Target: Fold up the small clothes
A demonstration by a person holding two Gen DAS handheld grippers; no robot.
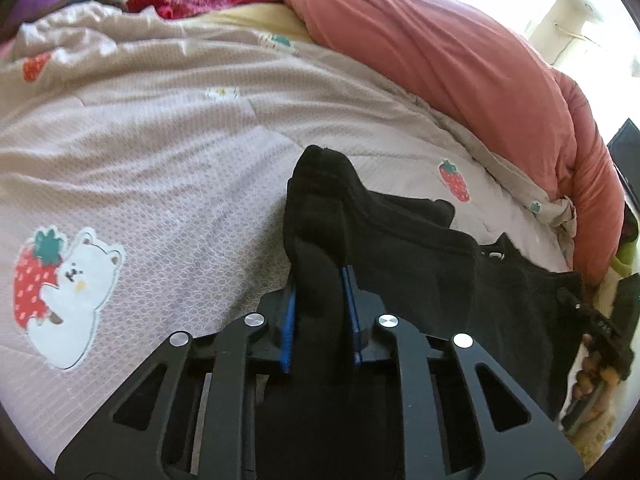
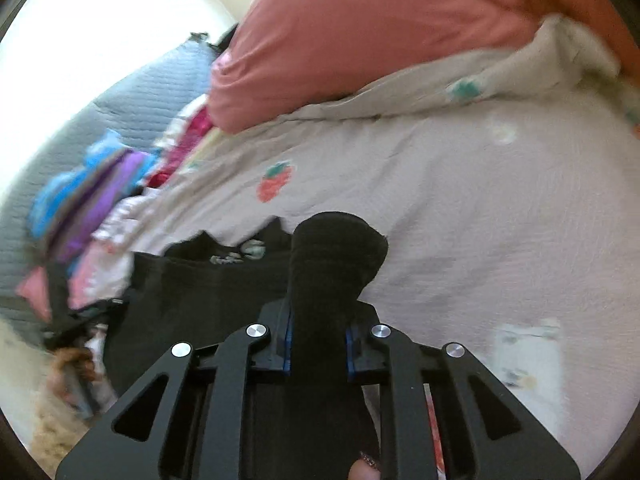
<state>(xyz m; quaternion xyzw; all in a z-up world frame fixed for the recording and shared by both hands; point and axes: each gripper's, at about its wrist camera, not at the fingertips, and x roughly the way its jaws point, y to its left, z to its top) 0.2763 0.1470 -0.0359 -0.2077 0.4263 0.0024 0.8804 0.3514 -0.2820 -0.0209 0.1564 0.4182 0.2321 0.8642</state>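
A small black garment (image 1: 420, 248) lies spread on the bed. My left gripper (image 1: 320, 276) is shut on one bunched corner of it, and black cloth covers the blue pads up to the fingertips. From there the cloth runs right toward the other gripper (image 1: 596, 324), seen at the frame's edge with a hand on it. In the right wrist view, my right gripper (image 2: 320, 316) is shut on another bunched corner of the black garment (image 2: 200, 288), which stretches left over the bed. A white print shows near its far edge. This view is blurred.
The pale pink bedspread (image 1: 180, 140) has strawberry and bear prints. A thick salmon duvet (image 1: 460, 60) is heaped along the far side. A pile of colourful clothes (image 2: 104, 192) lies beyond the garment. A fingertip (image 2: 362, 470) shows at the bottom of the right wrist view.
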